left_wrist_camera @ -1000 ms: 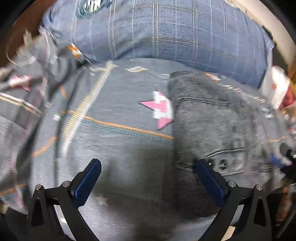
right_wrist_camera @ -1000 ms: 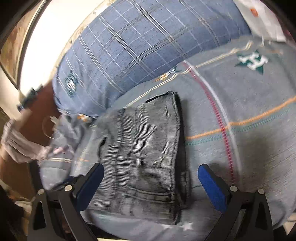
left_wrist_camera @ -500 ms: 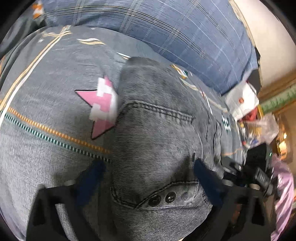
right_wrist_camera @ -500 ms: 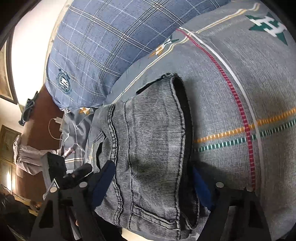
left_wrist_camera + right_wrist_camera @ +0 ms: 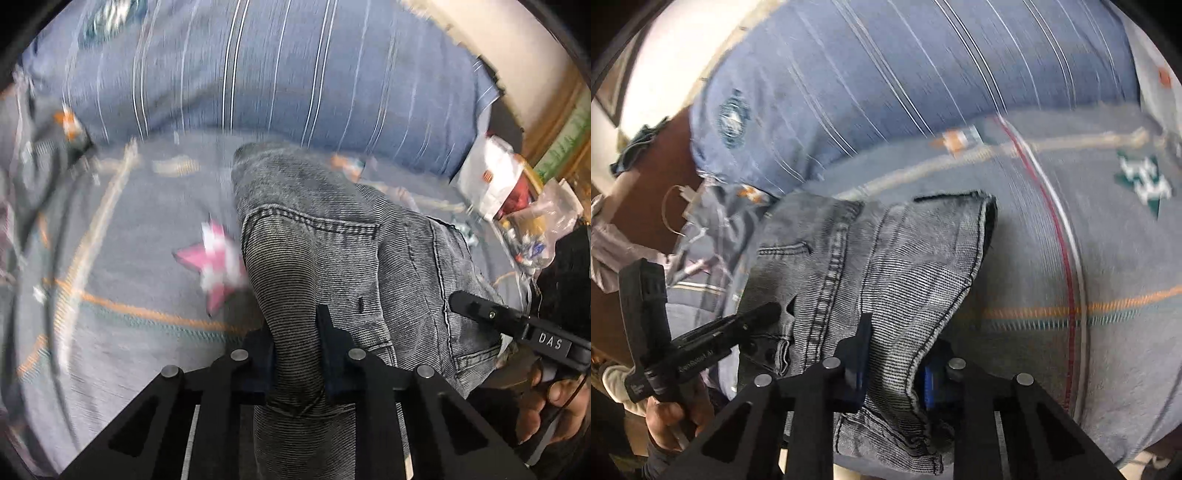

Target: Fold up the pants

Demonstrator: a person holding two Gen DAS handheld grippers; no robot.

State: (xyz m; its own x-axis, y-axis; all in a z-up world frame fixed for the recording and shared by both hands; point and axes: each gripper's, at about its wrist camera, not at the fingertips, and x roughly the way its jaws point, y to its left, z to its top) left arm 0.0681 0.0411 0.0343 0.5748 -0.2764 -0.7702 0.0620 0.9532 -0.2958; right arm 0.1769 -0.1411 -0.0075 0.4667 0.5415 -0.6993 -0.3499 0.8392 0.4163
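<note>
Left gripper point(image 5: 297, 354) now clamps a bunched fold of the grey pants point(image 5: 332, 236), jaws closing on the cloth; a second ago they stood wide over flat denim. Right gripper point(image 5: 895, 363) likewise closing, pinching the pants hem edge between its blue pads point(image 5: 929, 384), wide open before. Pants now pulled up between both grippers, rest trailing ahead on the patterned bedspread point(image 5: 122, 258), plaid pillow point(image 5: 258, 74) beyond

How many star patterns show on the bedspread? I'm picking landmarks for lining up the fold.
2. A pink star lies just left of the grey pants in the left wrist view; a green star sits far right in the right wrist view. The pants may hide others.
</note>
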